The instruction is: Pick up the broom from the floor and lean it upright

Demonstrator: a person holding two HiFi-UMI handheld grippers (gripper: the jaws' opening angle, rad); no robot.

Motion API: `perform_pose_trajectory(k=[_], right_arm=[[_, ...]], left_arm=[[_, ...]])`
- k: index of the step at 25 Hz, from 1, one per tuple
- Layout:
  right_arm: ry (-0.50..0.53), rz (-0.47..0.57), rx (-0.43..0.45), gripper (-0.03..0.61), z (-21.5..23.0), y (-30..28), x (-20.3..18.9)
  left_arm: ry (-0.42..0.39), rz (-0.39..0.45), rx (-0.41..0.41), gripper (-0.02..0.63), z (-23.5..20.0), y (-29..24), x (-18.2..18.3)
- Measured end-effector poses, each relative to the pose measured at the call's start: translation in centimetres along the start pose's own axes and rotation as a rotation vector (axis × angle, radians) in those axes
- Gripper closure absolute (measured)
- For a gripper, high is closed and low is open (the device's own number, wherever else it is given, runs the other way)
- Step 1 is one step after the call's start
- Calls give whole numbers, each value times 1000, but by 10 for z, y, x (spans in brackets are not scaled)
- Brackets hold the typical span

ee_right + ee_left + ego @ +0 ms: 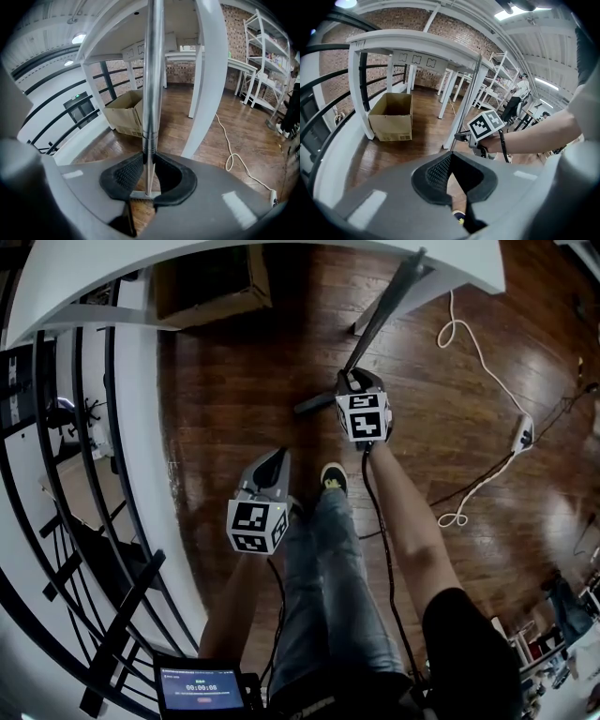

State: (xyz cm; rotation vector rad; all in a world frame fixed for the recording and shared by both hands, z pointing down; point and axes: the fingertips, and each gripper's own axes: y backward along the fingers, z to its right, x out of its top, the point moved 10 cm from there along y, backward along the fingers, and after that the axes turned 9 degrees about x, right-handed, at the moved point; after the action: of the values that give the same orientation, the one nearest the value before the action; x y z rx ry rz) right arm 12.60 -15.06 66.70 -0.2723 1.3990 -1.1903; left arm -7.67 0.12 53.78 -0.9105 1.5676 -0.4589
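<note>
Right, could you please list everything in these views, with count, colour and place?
broom: one, silver pole, standing steeply in the right hand-held gripper, top by the table edge
table: one nearby, white, ahead
cardboard box: one, brown, open, on the floor under the table
cable: one, white, looped on the floor at right
power strip: one, white, on the cable
railing: one, black, curved, at left
shelving: one unit, white, far right
floor: dark wood
screen: one, blue-lit, bottom of head view
leg: one, in jeans, centre
shoe: one, dark
left hand-held gripper: grey, jaws together, empty
right hand-held gripper: grey, closed on the broom
</note>
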Motion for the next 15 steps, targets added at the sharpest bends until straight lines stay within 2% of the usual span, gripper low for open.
perform_pose_trajectory(k=[7,15], right_arm=[[20,-7,12,492,3,-3,6],[57,32,16,475,7,-2,8]], left_arm=[[0,0,5,597,-2,-1,1],[-3,-4,3,597,-3,-5,2]])
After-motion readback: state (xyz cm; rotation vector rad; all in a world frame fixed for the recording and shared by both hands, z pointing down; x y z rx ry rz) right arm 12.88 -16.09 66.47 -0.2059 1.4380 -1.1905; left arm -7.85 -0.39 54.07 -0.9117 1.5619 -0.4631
